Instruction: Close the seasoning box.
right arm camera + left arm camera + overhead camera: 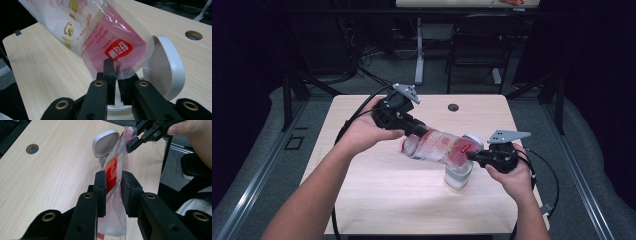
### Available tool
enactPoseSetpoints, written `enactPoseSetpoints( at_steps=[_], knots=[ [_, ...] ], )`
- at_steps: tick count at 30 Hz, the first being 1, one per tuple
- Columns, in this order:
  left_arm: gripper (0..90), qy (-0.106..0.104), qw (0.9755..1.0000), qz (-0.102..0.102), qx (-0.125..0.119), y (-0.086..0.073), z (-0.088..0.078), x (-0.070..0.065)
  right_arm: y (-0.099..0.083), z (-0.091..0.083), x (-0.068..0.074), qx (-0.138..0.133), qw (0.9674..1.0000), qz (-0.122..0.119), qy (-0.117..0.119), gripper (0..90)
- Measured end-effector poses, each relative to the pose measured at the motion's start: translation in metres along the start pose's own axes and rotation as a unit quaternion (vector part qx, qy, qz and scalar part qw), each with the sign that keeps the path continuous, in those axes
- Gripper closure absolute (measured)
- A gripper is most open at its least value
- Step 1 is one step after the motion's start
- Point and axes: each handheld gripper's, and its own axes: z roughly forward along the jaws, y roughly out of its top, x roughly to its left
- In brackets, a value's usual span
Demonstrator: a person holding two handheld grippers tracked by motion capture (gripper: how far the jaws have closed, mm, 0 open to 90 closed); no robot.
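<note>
Your left tool (419, 129) and right tool (470, 155) are both clamped on the clear plastic pouch with red print (438, 145), which slants down left to right, low end over the open white flip-lid container (458, 175) on the tabletop (377, 195), nearest your right hand.

Pale wooden table (377, 190); a white open-lidded container (458, 176) stands on it

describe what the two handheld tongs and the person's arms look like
Both tongs, left and right, are matte black, with two flat-padded jaws on arms set with brass-ringed holes. Each carries a grey three-cornered plate with small holes on top and trails a black cable. The person's forearms are bare, with no sleeves, gloves or watch visible.
</note>
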Motion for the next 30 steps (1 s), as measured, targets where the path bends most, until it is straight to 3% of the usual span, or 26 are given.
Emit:
enactPoseSetpoints(
  at_steps=[15, 24, 30],
  knots=[
    [75.8, 0.0, 1.0, -0.003, 0.0, 0.0, 0.001, 0.0, 0.001, 0.003, -0.003, -0.018, 0.9997, 0.014, -0.006, 85.7],
    [75.8, 0.001, 1.0, -0.002, -0.001, 0.0, 0.004, 0.0, 0.002, -0.005, -0.005, -0.022, 0.9995, 0.013, -0.019, 85.6],
    [75.8, -0.003, 1.0, -0.002, -0.002, 0.002, 0.005, 0.0, 0.001, -0.011, -0.005, -0.013, 0.9998, 0.008, -0.016, 85.6]
  ],
)
